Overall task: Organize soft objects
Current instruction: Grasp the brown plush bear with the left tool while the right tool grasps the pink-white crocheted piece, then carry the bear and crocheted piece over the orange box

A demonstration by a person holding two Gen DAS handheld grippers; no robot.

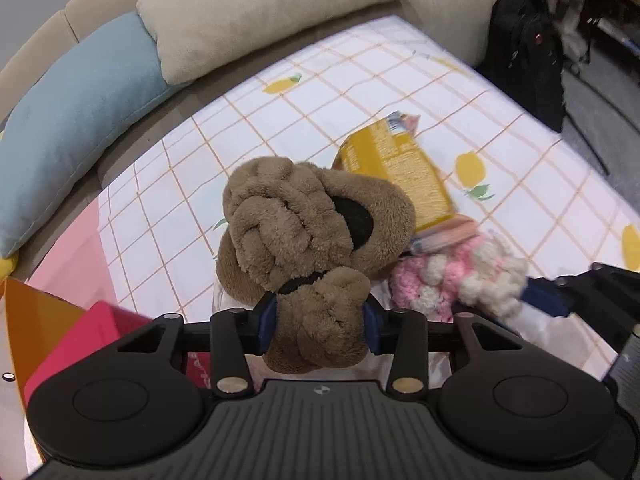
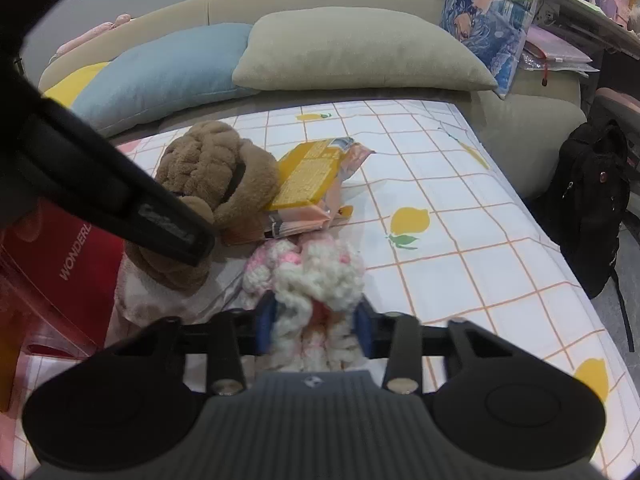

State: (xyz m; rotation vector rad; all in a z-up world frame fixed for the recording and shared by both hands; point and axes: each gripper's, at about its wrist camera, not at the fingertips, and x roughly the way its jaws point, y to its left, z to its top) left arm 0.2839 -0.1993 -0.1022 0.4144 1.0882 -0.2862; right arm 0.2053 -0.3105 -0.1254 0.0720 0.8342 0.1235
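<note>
A bed sheet with orange squares and yellow lemons is spread over the bed. At the far end, a beige pillow is laid against the headboard, and a light blue pillow is set beside it on the left, with the beige one lapping over its end. A flowered cushion is propped up to the right of the beige pillow. A black backpack is seen on the floor past the right edge of the bed. A red bag with white letters is seen at the left edge of the bed.

A yellow snack packet is laid flat on the sheet, with a pink packet under it.

A brown fluffy slipper is held up by the left gripper. Its blue pads are squeezed tight on the brown fluff at the near end. The black inside of the slipper is turned up toward the camera. It is held just in front of the yellow packet.

A pink and white knitted bundle is pinched by the right gripper, with the jaws closed narrow on the white yarn. It is kept close to the sheet, just right of the brown slipper.
</note>
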